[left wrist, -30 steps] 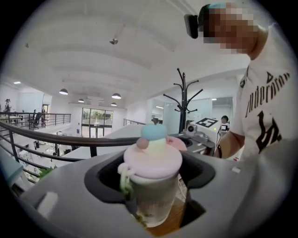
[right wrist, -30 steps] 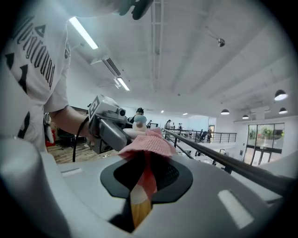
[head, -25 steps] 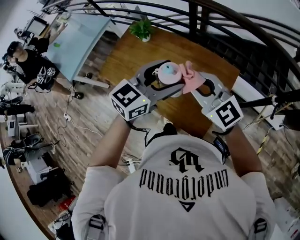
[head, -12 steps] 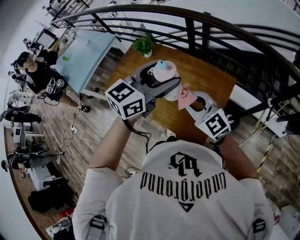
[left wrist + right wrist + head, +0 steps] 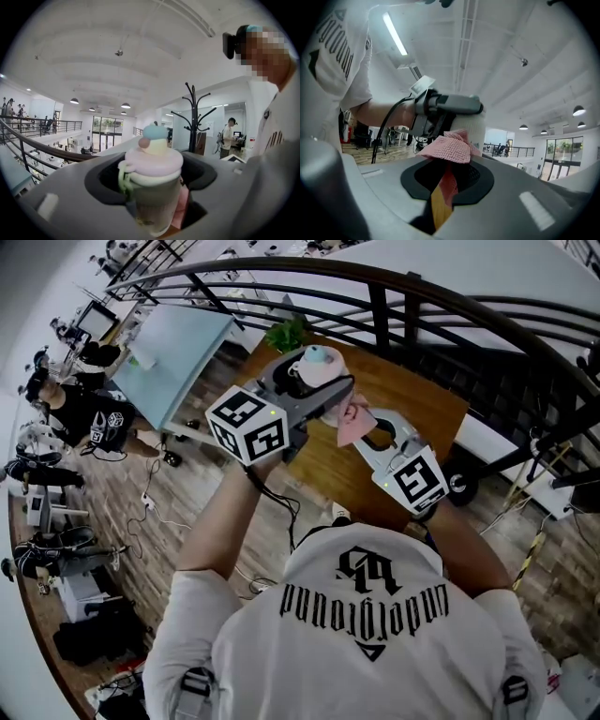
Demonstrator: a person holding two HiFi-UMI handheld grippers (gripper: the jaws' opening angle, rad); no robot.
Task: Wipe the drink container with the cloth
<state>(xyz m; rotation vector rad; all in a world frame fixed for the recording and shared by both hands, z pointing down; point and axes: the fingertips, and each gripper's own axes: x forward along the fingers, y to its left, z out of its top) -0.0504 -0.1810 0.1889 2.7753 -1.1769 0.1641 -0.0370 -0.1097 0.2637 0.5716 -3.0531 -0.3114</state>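
The drink container [image 5: 152, 194] has a pink lid and blue top. The cloth [image 5: 449, 147] is pink, the tabletop [image 5: 422, 416] brown.

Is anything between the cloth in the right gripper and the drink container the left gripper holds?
Nothing visible. The right gripper's cloth sits right beside the drink container in the left gripper, with no object between them; whether they touch is unclear.
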